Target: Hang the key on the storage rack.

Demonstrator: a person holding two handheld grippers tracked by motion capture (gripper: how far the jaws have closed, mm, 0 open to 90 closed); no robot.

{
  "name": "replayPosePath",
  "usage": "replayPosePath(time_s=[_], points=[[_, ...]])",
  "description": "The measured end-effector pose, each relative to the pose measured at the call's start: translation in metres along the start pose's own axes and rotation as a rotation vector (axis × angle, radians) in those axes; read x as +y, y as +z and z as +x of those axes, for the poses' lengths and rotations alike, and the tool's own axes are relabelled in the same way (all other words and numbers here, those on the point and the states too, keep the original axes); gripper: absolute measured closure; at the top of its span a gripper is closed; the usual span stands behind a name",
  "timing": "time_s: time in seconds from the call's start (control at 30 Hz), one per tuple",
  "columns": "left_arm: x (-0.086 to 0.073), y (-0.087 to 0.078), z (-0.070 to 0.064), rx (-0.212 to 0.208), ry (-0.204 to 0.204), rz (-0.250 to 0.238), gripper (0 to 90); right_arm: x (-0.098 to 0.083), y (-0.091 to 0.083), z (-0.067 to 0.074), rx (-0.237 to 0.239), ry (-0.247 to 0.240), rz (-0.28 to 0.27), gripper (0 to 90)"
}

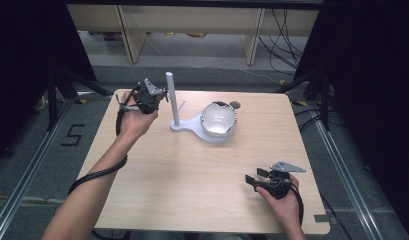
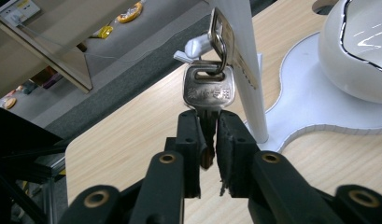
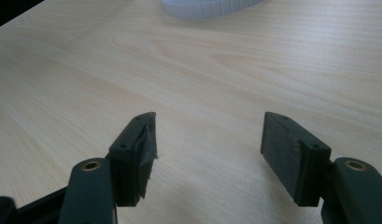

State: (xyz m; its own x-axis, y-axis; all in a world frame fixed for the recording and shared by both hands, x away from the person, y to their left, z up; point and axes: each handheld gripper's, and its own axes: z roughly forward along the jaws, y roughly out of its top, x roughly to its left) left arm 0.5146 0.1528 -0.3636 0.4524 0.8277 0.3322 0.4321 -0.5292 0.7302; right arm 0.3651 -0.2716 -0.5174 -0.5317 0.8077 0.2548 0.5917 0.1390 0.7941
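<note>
At the post (image 2: pixel 247 70), left gripper (image 2: pixel 208 135) clamps a key (image 2: pixel 208 91) w/ ring (image 2: pixel 219 35) on the peg (image 2: pixel 198 45); keep level, slide fully on. Right gripper (image 3: pixel 207 144) gapes, idle.

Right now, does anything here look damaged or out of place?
Yes, slightly: the padding on the right gripper's fingers looks torn and is peeling at the edge. The left gripper is shut on a key, and the table looks tidy.
</note>
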Motion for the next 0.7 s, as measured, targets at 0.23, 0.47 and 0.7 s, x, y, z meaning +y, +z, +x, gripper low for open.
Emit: replayPosePath(time_s=[0.23, 0.47, 0.7], points=[[-0.021, -0.013, 0.002, -0.027, -0.026, -0.026, 61.2, 0.0, 0.0, 0.0, 0.029, 0.012, -0.006, 36.9], [-0.069, -0.035, 0.003, -0.078, -0.05, -0.052, 46.3, -0.001, 0.002, 0.003, 0.016, 0.019, -0.014, 36.9], [-0.131, -0.048, 0.0, -0.09, -0.114, -0.078, 40.3, -0.001, 0.001, 0.004, 0.01, 0.017, -0.015, 37.0]])
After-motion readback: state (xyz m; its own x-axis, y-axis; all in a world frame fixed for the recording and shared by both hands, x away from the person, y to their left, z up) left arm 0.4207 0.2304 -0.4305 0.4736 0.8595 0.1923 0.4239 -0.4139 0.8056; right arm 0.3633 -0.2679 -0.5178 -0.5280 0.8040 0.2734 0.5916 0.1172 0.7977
